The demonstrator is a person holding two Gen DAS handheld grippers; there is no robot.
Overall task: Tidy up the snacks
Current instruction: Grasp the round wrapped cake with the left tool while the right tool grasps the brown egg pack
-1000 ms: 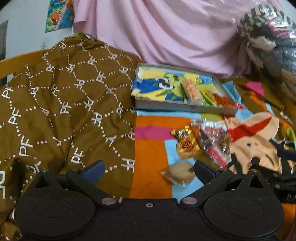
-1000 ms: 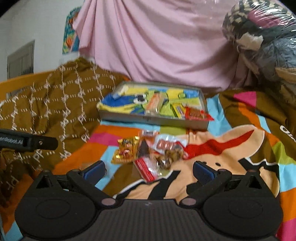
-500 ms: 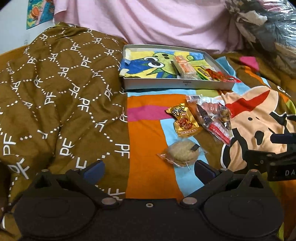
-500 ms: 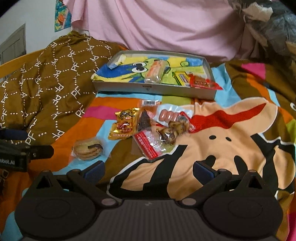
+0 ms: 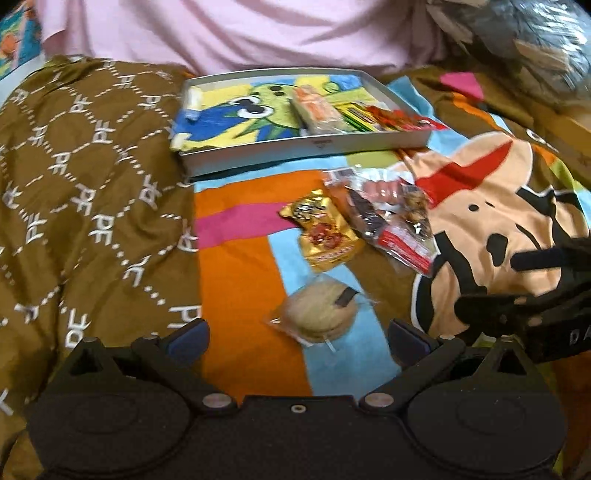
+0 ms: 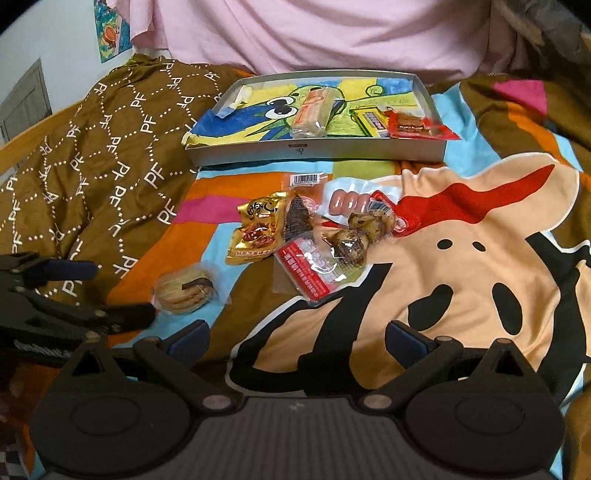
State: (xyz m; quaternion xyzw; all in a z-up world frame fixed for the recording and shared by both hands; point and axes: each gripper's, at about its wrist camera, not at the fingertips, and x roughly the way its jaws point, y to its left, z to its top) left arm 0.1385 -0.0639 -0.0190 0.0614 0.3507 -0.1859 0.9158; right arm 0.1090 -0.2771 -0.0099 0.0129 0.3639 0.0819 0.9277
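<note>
A grey tray [image 6: 317, 151] [image 5: 306, 147] with a cartoon lining holds an orange wafer pack [image 6: 312, 112], a yellow pack [image 6: 371, 120] and a red pack [image 6: 417, 127]. On the colourful blanket in front lie a gold packet [image 6: 258, 232] [image 5: 325, 232], a clear pack of mixed snacks [image 6: 332, 251] [image 5: 391, 225] and a wrapped round biscuit [image 6: 184, 290] [image 5: 319, 314]. My left gripper [image 5: 297, 338] is open, the biscuit just ahead between its fingers. My right gripper [image 6: 297, 336] is open over the blanket, empty, below the mixed pack.
A brown patterned quilt [image 6: 103, 155] is bunched on the left. Pink cloth [image 6: 314, 33] hangs behind the tray. A plastic-wrapped bundle [image 5: 524, 40] sits at the back right. The other gripper shows at each view's edge: [image 5: 535, 295], [image 6: 55, 295].
Both grippers have tilted down and moved forward towards the snacks. The biscuit now lies closer to my left gripper's fingers. Both stayed open.
</note>
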